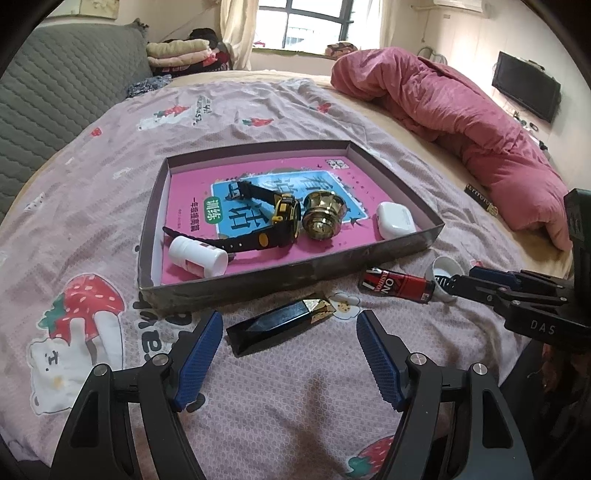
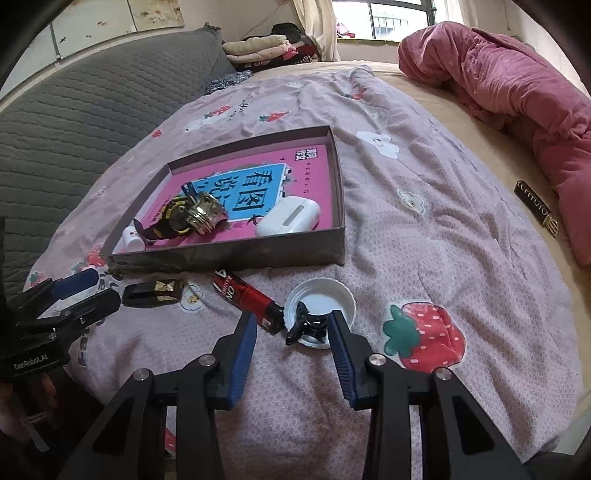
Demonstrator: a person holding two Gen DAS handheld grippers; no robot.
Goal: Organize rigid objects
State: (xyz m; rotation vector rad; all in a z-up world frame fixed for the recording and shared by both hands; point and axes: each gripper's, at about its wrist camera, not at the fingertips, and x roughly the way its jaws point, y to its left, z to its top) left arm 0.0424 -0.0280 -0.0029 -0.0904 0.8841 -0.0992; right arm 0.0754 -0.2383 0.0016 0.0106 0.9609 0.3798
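Lay rumpled along the bed's right side: a pink duvet [image 1: 461, 110]. Stacked by the window [image 1: 314, 22]: folded clothes [image 1: 181, 53]. Hung on the right wall: a dark screen [image 1: 526, 90]. Spread over the bed: a strawberry-print sheet [image 1: 258, 107], with a grey quilted headboard [image 1: 55, 96] at left.

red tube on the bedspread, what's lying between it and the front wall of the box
Nothing. In the right wrist view the red tube and the box's front wall are separated only by bare bedspread; the left wrist view shows the same.
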